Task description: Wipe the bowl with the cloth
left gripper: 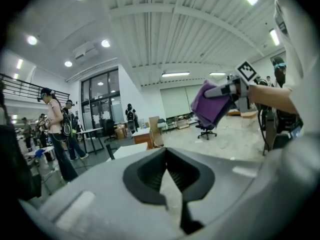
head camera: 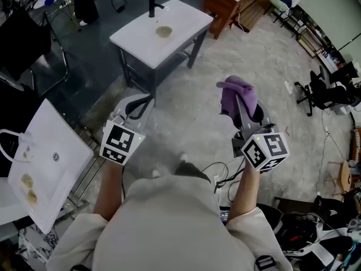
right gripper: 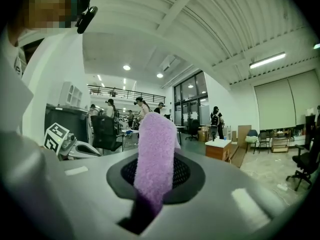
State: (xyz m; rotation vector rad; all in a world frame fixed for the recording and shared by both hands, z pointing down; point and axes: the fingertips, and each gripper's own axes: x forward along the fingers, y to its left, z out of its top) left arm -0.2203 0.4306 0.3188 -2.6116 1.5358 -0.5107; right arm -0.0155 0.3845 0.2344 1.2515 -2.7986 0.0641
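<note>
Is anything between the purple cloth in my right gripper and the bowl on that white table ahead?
Nothing visible. The right gripper holds the cloth over the floor, and the bowl sits uncovered on the white table, the black faucet apart to its side.

Beige short-sleeved shirt [head camera: 169, 224]; left gripper [head camera: 140, 100] and right gripper [head camera: 243, 116] are grey

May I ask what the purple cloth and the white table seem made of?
Purple cloth: soft fleecy fabric, probably microfibre; its nap looks fuzzy and matte.
White table: smooth, matte top, perhaps laminate or painted board; no grain shows.
</note>
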